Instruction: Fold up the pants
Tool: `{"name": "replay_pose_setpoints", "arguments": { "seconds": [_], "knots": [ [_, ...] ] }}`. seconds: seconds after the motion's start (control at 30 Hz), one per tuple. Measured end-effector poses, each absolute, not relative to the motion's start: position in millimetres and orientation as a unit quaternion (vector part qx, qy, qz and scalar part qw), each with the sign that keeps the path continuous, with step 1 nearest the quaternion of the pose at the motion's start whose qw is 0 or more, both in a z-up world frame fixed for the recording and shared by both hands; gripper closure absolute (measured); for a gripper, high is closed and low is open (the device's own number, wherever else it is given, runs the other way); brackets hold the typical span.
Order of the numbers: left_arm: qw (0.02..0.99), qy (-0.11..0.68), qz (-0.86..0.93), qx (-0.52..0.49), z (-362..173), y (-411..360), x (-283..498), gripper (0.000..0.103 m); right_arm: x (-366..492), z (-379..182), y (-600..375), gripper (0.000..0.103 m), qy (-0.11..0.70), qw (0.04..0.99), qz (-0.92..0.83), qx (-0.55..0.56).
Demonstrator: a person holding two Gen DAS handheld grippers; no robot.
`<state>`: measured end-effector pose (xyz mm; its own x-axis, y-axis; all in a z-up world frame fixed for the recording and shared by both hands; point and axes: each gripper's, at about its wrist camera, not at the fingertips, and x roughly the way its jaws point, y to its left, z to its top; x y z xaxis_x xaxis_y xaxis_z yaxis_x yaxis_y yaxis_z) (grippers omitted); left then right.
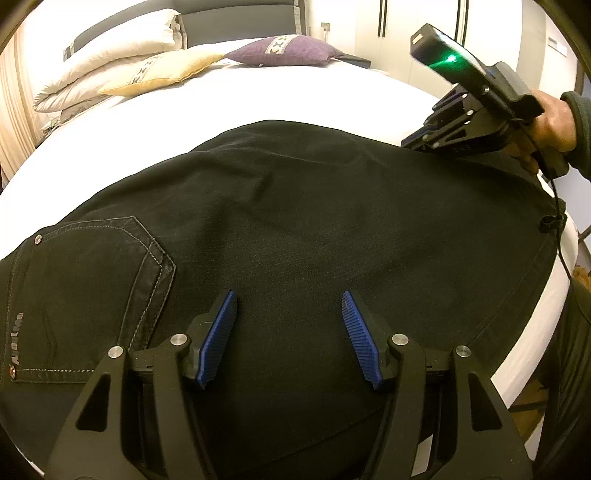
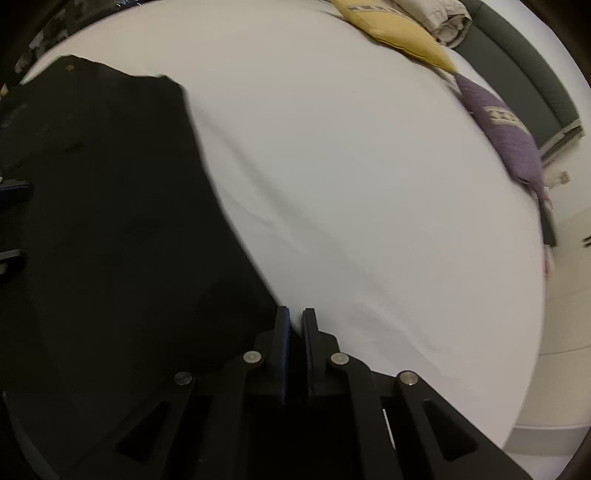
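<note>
We read one small light-grey word, seemingly "Alpina" (the letters partly blurred), along the black denim pants (image 1: 295, 221) waistband.

A white bed sheet (image 1: 258, 92) is seen across the middle of the left wrist view. At upper left, cream pillows (image 1: 110, 48) are stacked, with a yellow cushion (image 1: 162, 70) just below them. A purple cushion (image 1: 284, 51) is placed at upper centre. A dark headboard (image 1: 236, 22) is seen behind.
</note>
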<state>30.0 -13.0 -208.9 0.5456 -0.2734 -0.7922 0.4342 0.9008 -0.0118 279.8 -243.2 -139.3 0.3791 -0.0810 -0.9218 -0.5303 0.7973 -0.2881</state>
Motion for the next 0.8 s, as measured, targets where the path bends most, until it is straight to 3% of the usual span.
{"name": "replay_pose_setpoints", "arguments": {
  "seconds": [0.1, 0.2, 0.3, 0.37, 0.47, 0.57, 0.67, 0.73, 0.8],
  "knots": [
    [0.875, 0.431, -0.201, 0.092, -208.5, -12.5, 29.7, 0.045, 288.8, -150.4, -250.0, 0.103, 0.549, 0.789, 0.091, -0.260],
    [0.876, 0.430, -0.199, 0.090, -208.9, -12.9, 29.2, 0.045, 289.2, -124.9, -268.9, 0.103, 0.532, 0.815, 0.039, -0.227],
    [0.878, 0.427, -0.197, 0.088, -209.5, -13.2, 28.4, 0.045, 278.3, -79.7, -259.3, 0.102, 0.504, 0.846, 0.124, -0.123],
    [0.878, 0.428, -0.197, 0.090, -209.4, -14.1, 28.4, 0.045, 268.4, -69.4, -231.8, 0.102, 0.495, 0.838, 0.181, -0.139],
    [0.876, 0.430, -0.197, 0.093, -208.9, -14.8, 28.0, 0.045, 271.0, -86.4, -182.3, 0.102, 0.516, 0.807, 0.245, -0.150],
    [0.875, 0.432, -0.199, 0.094, -208.4, -15.6, 28.0, 0.045, 286.8, -136.0, -181.0, 0.103, 0.546, 0.791, 0.190, -0.200],
    [0.875, 0.430, -0.203, 0.089, -209.2, -13.7, 28.1, 0.045, 314.1, -134.3, -207.0, 0.103, 0.544, 0.808, 0.153, -0.165],
    [0.876, 0.428, -0.205, 0.087, -209.9, -12.8, 28.0, 0.045, 319.6, -133.7, -215.3, 0.103, 0.543, 0.808, 0.093, -0.209],
    [0.876, 0.428, -0.204, 0.086, -209.0, -12.2, 28.2, 0.045, 327.1, -122.8, -233.1, 0.103, 0.562, 0.807, 0.072, -0.165]
  ]
}}
